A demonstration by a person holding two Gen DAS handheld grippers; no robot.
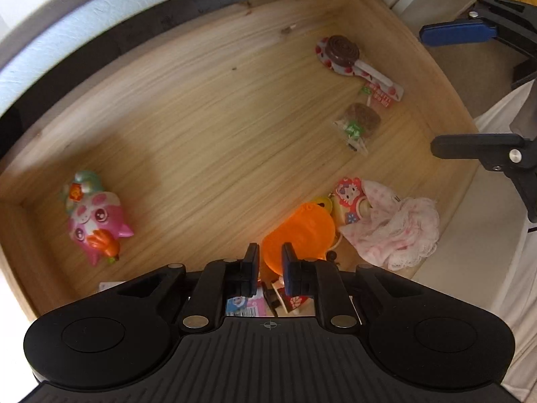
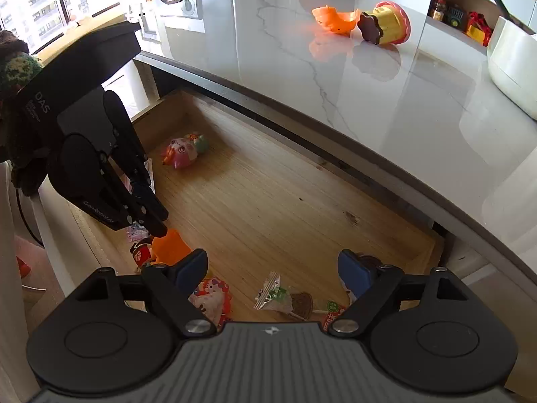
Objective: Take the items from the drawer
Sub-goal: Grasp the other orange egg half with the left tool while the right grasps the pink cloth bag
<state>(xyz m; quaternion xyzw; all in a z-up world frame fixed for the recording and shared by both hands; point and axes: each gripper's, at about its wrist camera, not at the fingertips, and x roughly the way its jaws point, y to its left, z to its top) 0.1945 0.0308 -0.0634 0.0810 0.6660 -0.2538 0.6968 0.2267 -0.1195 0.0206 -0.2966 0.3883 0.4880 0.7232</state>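
The wooden drawer [image 1: 208,107] stands pulled out under a marble counter [image 2: 335,77]. My left gripper [image 1: 270,262] is low at the drawer's near edge, its fingers shut on the rim of an orange plastic toy [image 1: 302,231], which also shows in the right wrist view [image 2: 169,247]. My right gripper [image 2: 273,272] hangs open above the drawer's right part, over a wrapped cookie [image 2: 288,300]. Also in the drawer are a pink animal toy [image 1: 95,216], a chocolate lollipop [image 1: 342,52], a cartoon sticker toy [image 1: 349,194] and a pink lace cloth [image 1: 399,226].
On the counter lie an orange toy [image 2: 335,20] and a yellow cupcake toy [image 2: 386,23]. A white pot [image 2: 513,63] stands at the counter's right. Small packets [image 1: 241,305] lie under my left gripper. The counter's edge overhangs the drawer's back.
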